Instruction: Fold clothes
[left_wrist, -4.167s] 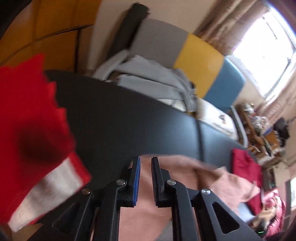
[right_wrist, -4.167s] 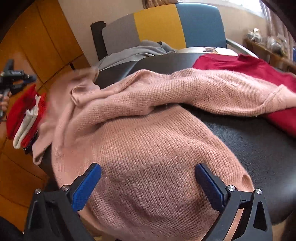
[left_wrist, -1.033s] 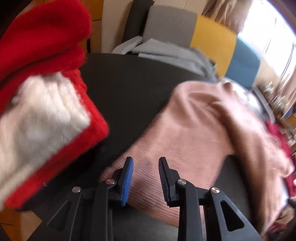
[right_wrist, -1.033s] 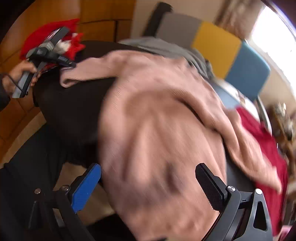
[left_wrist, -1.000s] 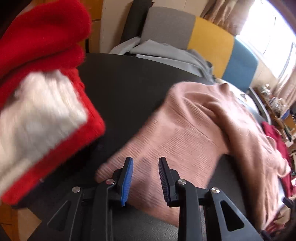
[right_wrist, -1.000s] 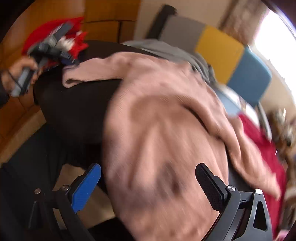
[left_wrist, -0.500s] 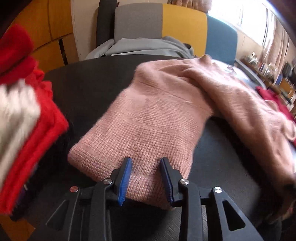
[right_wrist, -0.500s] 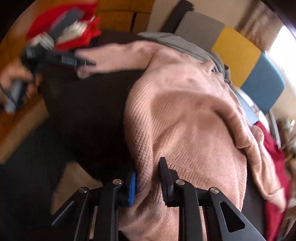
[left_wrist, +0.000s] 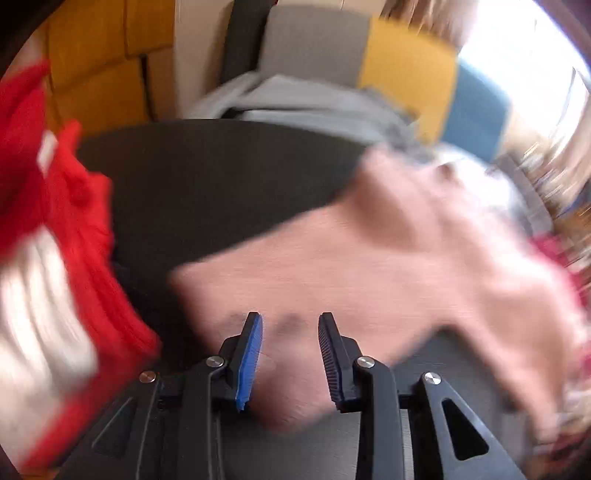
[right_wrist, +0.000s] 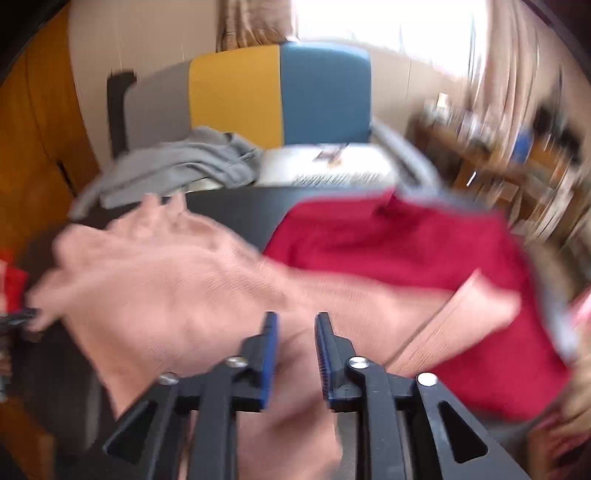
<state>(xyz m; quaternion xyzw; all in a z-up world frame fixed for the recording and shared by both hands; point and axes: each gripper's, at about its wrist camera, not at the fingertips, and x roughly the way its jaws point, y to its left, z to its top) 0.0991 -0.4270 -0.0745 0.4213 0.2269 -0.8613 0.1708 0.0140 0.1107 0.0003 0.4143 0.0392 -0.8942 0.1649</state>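
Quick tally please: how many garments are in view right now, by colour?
Pink knit sweater: 1
Dark red knit garment: 1
Bright red and white folded knit: 1
Grey garment on the chair: 1
Total: 4

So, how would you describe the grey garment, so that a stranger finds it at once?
Find the chair with a grey, yellow and blue back behind the black table. On its seat lies the grey garment, crumpled. It is the only grey cloth; the sweaters nearby are pink or red.
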